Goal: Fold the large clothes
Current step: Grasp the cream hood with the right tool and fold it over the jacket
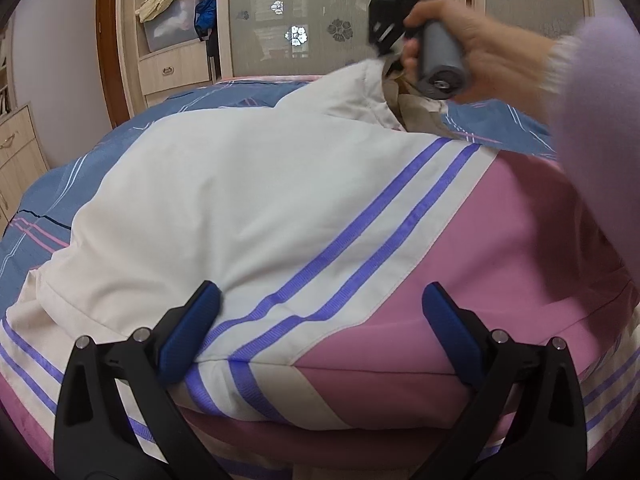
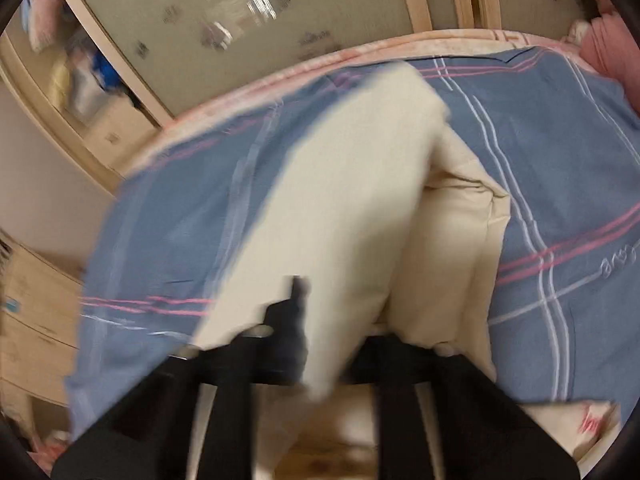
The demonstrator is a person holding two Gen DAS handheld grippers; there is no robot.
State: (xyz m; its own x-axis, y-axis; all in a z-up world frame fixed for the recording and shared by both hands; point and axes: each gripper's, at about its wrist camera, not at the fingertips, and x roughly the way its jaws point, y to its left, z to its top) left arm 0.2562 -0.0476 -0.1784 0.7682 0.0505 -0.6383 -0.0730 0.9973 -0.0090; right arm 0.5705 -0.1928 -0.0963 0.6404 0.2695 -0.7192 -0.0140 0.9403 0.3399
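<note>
A large padded jacket (image 1: 280, 208), white and pink with purple stripes, lies on the bed. My left gripper (image 1: 320, 320) is open, its blue pads (image 1: 192, 328) resting over the jacket's folded near edge. My right gripper (image 1: 390, 50) is shut on a white part of the jacket, lifted at the far right in the left wrist view. In the blurred right wrist view the cream fabric (image 2: 360, 220) hangs between the black fingers (image 2: 294, 320) of the right gripper (image 2: 332, 340).
The bed has a blue cover with pink and white lines (image 1: 224, 96) (image 2: 560, 184). Behind it stand wardrobe doors with flower patterns (image 1: 304, 12) and an open shelf with clothes (image 1: 180, 8). A drawer unit (image 1: 20, 152) stands at the left.
</note>
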